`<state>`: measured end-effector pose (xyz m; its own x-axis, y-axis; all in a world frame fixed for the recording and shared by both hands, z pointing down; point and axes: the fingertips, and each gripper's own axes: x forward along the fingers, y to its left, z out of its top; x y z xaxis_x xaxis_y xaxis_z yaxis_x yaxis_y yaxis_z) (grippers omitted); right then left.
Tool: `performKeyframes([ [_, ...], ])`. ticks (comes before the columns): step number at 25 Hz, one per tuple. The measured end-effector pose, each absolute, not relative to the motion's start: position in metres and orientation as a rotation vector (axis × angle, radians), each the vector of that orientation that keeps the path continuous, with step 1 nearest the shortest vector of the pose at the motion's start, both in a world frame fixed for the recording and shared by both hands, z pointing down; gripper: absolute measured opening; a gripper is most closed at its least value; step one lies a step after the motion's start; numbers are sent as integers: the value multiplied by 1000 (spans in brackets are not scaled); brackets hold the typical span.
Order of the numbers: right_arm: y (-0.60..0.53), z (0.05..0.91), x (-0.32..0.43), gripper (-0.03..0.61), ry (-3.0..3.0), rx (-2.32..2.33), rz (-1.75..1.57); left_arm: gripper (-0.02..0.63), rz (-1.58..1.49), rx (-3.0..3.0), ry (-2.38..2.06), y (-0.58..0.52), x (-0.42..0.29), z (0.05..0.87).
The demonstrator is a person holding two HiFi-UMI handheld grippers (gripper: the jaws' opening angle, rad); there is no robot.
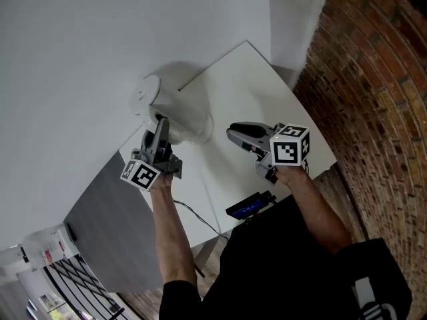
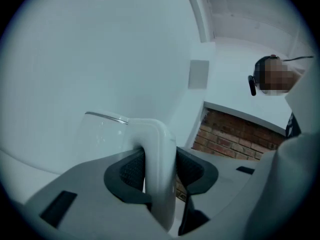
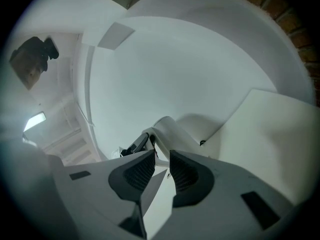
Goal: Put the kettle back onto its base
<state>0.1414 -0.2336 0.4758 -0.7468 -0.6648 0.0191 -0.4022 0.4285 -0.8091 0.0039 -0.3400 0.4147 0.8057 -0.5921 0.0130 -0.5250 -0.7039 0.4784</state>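
While left gripper clamps the kettle by its handle, over the table by the wall, keep it upright and lower squarely. Right gripper: empty, jaws slightly apart. Can't spot the base.

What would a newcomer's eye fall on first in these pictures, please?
The white kettle at the white table's far edge, its handle clamped in the left gripper. Beside it the right gripper hovers over the table, jaws slightly apart and empty. A brick wall runs along the right.
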Motion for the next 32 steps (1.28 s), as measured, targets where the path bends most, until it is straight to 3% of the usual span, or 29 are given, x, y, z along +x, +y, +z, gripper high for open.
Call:
performKeyframes([
  [8,-222,476,168,95,2320,-964,-1206,166,-164,2676,-936,-329,4,413],
  [15,-210,485,168,95,2336,-973,-1225,163,-313,2669,-1012,-285,11,438],
  [32,-192,491,138,95,2445,-953,-1300,143,24,2794,-703,-265,38,455],
])
